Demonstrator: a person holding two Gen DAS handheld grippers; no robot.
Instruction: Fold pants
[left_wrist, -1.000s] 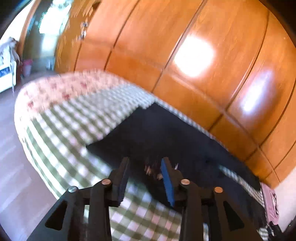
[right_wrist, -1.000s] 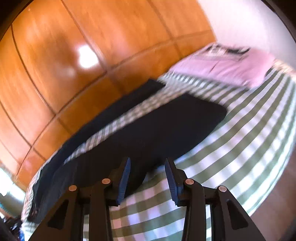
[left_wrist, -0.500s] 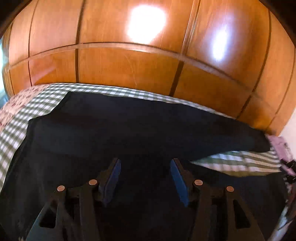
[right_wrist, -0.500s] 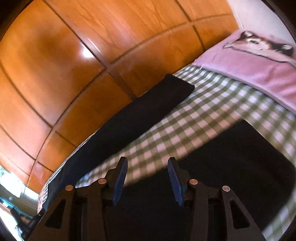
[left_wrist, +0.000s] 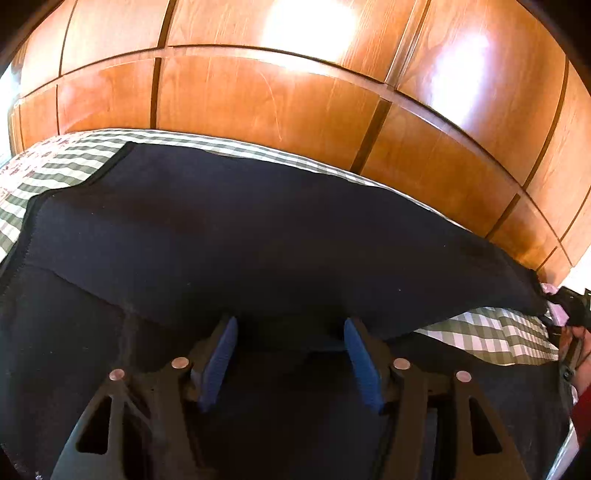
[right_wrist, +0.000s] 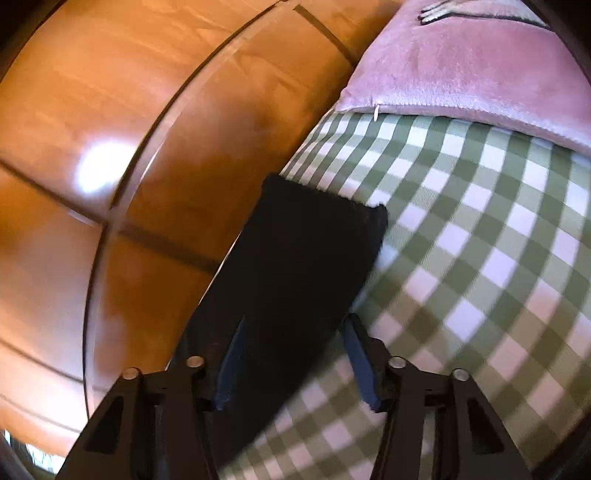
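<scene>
Hovering over dark cloth, left gripper (left_wrist: 290, 354) spread wide, blue pads parted, nothing between them. Just beyond those pads: pants (left_wrist: 258, 236), black or very dark navy, laid out flat on a bed (left_wrist: 491, 332) with a green-and-white checked cover. Farther out: waistband end toward the left of the left wrist view, with a stitched edge showing, and one leg running away to the right along a wooden wardrobe (left_wrist: 258, 92) standing close behind.

Pointing along the far leg, right gripper (right_wrist: 291, 363) likewise released, pads apart, empty, with cloth showing in the gap between them. Beyond those pads: the leg's hem (right_wrist: 325, 199), cut square, lying close to the edge beside the wardrobe and short of a pink pillow (right_wrist: 461, 62). Checked cover visible between the two legs, so legs splayed apart, not yet stacked.

Judging by the drape: soft, limp, light, likely to sag and crease, not fragile, not slippery against the cover. Probably best pinched at firm doubled edges, meaning the waistband corner on the left and the hem on the right, then lifted together to keep the cloth taut. Long axis running left to right along the wardrobe, waist left, hems right toward the pillow.
</scene>
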